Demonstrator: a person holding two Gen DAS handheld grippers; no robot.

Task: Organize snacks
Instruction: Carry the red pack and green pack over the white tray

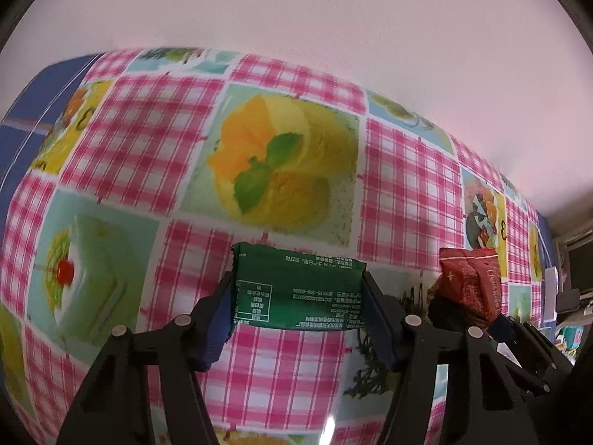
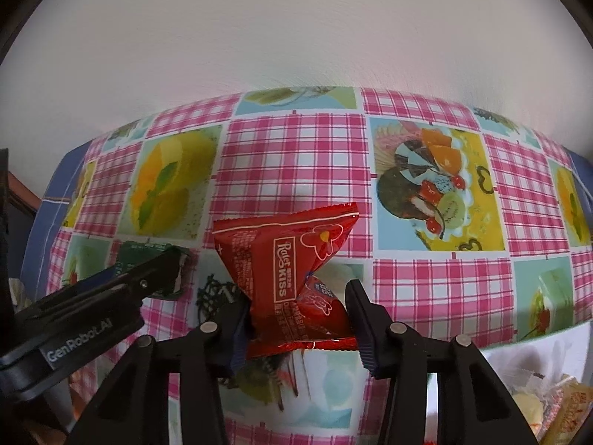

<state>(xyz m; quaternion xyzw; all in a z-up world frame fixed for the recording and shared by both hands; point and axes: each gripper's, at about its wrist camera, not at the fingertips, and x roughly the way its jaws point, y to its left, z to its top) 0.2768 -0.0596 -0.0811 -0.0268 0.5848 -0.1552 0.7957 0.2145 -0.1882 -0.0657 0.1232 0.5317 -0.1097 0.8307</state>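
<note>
My left gripper (image 1: 298,293) is shut on a green snack packet (image 1: 298,287) and holds it above the patterned tablecloth (image 1: 148,137). My right gripper (image 2: 298,309) is shut on a red snack packet (image 2: 287,267), crumpled at the middle, and holds it above the cloth. In the left wrist view the red packet (image 1: 472,282) and right gripper show at the right. In the right wrist view the left gripper (image 2: 163,270) with the green packet (image 2: 135,256) shows at the left, close beside the red one.
The pink checked tablecloth (image 2: 296,163) with fruit pictures covers the table up to a plain wall. Several wrapped snacks (image 2: 552,404) lie at the lower right of the right wrist view. Dark furniture (image 1: 574,282) stands at the far right.
</note>
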